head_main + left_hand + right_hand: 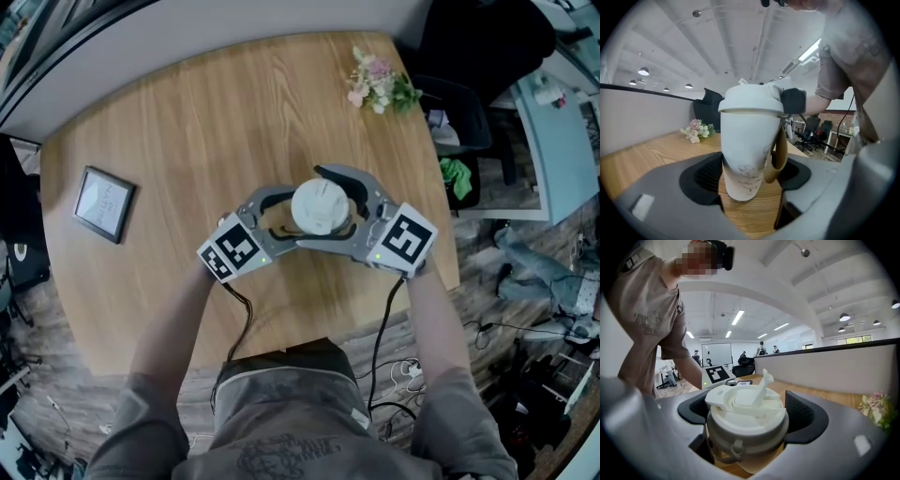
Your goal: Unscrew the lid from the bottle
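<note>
White bottle (745, 150) gripped by fingers of left gripper (749, 176), right gripper (746, 420) fingers clamping lid (745, 404)

The head camera is looking steeply down from well above the desk (169, 159). The camera on the left gripper (751, 176) is sitting low, looking along its jaws at the bottle (747, 140) from very close. The camera on the right gripper (750, 413) is facing in from the other side, close on the lid (745, 401). All three views are sharing the bottle and the flowers (380, 84).
</note>
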Demonstrator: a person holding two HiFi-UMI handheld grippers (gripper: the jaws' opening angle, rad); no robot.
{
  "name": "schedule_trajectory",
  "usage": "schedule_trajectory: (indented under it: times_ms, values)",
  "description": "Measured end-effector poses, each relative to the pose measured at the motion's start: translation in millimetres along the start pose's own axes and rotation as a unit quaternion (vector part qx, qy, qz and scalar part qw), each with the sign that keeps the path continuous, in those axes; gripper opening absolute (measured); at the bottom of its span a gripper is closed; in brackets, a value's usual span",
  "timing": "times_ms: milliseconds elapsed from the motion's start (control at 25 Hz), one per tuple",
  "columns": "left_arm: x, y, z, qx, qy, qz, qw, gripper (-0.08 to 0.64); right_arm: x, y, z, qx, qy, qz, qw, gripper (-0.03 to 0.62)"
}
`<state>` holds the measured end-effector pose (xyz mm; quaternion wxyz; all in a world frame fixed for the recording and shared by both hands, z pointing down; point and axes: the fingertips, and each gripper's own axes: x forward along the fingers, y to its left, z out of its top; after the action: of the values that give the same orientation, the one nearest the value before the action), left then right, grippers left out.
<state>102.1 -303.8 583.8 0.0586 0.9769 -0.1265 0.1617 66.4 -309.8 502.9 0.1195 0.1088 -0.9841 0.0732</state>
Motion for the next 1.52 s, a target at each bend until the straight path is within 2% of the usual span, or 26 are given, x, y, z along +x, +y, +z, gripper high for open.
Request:
schedule_trajectory:
  times_ms: [160, 240, 520, 720, 840, 1000, 1080, 1200, 1360, 1520]
  values:
    - [-3.5, 0.5, -2.7, -0.016, 0.019, 0.02, 0.9995, 0.328, -4.0, -2.7, 4.8, -0.004, -0.018, -0.035, 0.999, 0.486]
    - [-10.4, 1.1, -0.7, -0.032, 0.024, 0.031, 0.9987, 0.363, -6.6, -2.4, 10.5, -0.007, -0.02, -0.052, 0.998, 0.486]
    - [-54.6, -7.6, 24.1, -0.047, 0.034, 0.071, 0.9958, 0.368, -25.0, 6.3, 59.8, -0.002, -0.036, -0.115, 0.993, 0.486]
    - [-91.2, -14.3, 58.7, -0.045, 0.019, 0.103, 0.9934, 0.309, -52.0, 7.7, 112.3, 0.042, -0.093, -0.166, 0.981, 0.486]
    - [-118.1, -20.3, 85.2, -0.034, 0.0, 0.125, 0.9916, 0.301, -71.0, 18.4, 149.2, 0.024, -0.127, -0.209, 0.969, 0.486]
    - [-156.2, -30.9, 122.5, -0.023, -0.028, 0.167, 0.9853, 0.257, -90.5, 49.1, 190.8, -0.022, -0.137, -0.262, 0.955, 0.485]
    - [-174.0, -37.8, 138.1, -0.019, -0.04, 0.188, 0.9811, 0.217, -97.3, 67.6, 206.4, -0.039, -0.141, -0.277, 0.95, 0.486]
    - [-194.4, -49.2, 157.8, -0.006, -0.055, 0.218, 0.9744, 0.206, -105.4, 94.9, 224.0, -0.057, -0.149, -0.289, 0.944, 0.486]
    - [-219.5, -68.7, 180.6, 0.003, -0.083, 0.248, 0.9652, 0.166, -112.6, 127.4, 239.6, -0.062, -0.163, -0.3, 0.938, 0.486]
    - [-245.6, -88.5, 195.2, 0.008, -0.105, 0.274, 0.956, 0.121, -117.4, 156.4, 243.8, -0.046, -0.174, -0.301, 0.937, 0.486]
